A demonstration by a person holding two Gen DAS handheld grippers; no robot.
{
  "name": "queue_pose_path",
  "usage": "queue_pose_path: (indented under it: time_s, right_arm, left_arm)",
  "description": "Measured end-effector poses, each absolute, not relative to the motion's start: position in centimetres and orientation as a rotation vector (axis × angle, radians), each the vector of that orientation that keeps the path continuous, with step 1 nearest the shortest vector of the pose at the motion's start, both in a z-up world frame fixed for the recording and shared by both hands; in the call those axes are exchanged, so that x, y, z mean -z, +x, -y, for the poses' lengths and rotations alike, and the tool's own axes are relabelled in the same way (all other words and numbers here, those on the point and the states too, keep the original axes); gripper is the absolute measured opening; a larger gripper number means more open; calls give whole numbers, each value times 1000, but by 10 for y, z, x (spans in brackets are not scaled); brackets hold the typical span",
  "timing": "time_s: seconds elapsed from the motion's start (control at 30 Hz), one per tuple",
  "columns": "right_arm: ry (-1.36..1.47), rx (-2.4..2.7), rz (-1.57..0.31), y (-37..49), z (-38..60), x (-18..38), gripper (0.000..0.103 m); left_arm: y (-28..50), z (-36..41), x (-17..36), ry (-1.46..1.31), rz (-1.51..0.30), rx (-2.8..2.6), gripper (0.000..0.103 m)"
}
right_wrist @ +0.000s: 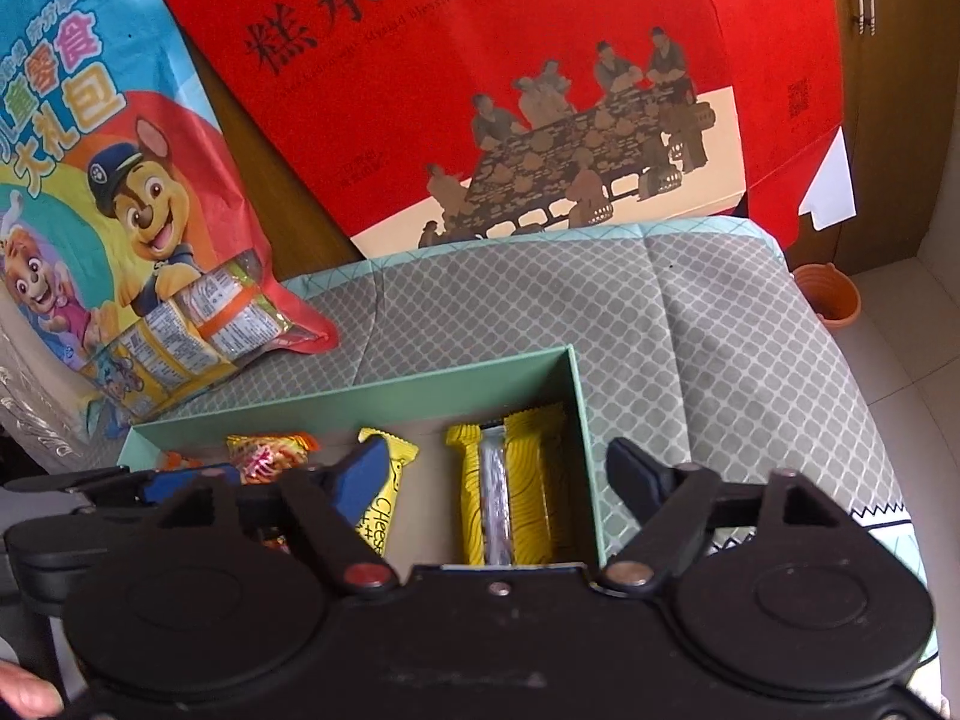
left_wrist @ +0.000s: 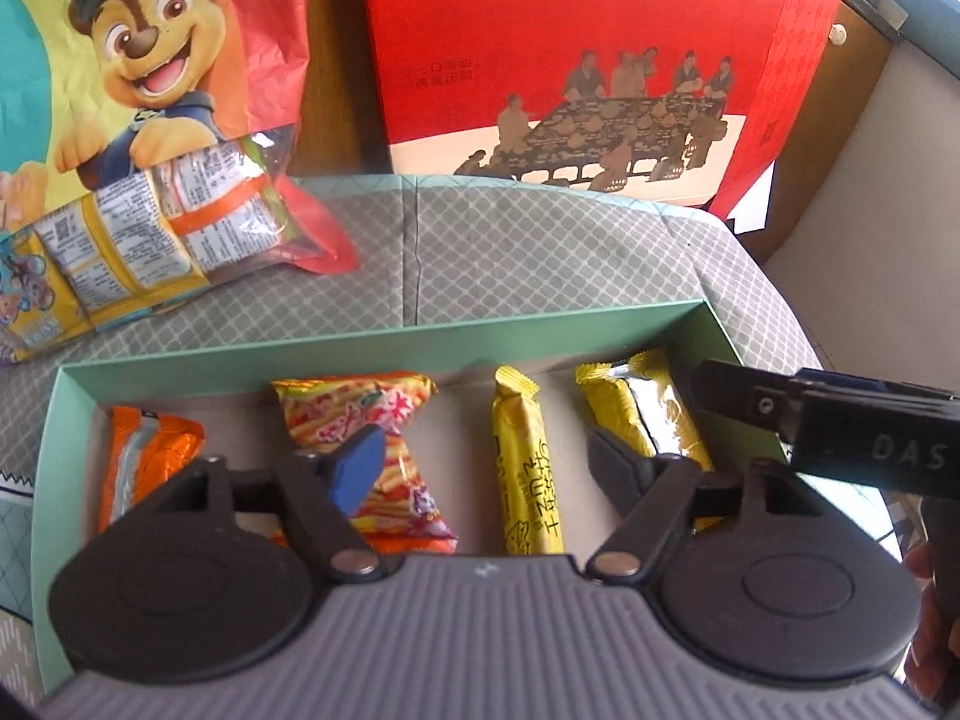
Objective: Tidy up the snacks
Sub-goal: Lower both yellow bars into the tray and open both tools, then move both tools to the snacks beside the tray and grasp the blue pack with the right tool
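A mint green box (left_wrist: 360,348) lies on the cloth and holds an orange packet (left_wrist: 150,456), a red-and-yellow striped packet (left_wrist: 360,402), a yellow cheese bar (left_wrist: 528,480) and a yellow-and-silver packet (left_wrist: 648,414). My left gripper (left_wrist: 486,468) hangs open over the box's middle, and the cheese bar lies below the gap between its fingers, ungripped. My right gripper (right_wrist: 498,474) stands open over the box's right end (right_wrist: 582,420), above the yellow-and-silver packet (right_wrist: 510,480). Each gripper shows at the edge of the other's view.
A cartoon-dog snack bag (left_wrist: 150,120) with small packets lies behind the box at the left. A big red gift bag (left_wrist: 570,60) stands behind it. Grey patterned cloth (right_wrist: 720,330) covers the surface. An orange pot (right_wrist: 828,294) sits on the floor beyond.
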State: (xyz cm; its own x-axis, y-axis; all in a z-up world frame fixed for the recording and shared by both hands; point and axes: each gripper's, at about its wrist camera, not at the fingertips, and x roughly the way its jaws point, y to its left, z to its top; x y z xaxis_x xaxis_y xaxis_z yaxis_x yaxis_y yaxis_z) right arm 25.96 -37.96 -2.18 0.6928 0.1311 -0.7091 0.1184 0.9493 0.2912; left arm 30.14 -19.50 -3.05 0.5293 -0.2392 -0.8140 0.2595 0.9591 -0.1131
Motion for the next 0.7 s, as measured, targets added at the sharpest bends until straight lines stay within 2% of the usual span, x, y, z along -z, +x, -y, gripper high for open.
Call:
queue_pose_path:
  time_s: [0.17,0.3,0.7]
  right_arm:
    - [346,-1,-798,244,383,13,103]
    - [346,-1,-809,226,380,6,103]
    - [386,-31,-841,165,362,-9,103]
  left_arm:
    - [286,189,23,17,-957,296,91]
    - [270,185,15,21,-951,302,98]
    - [209,160,4,18,-966,305,103]
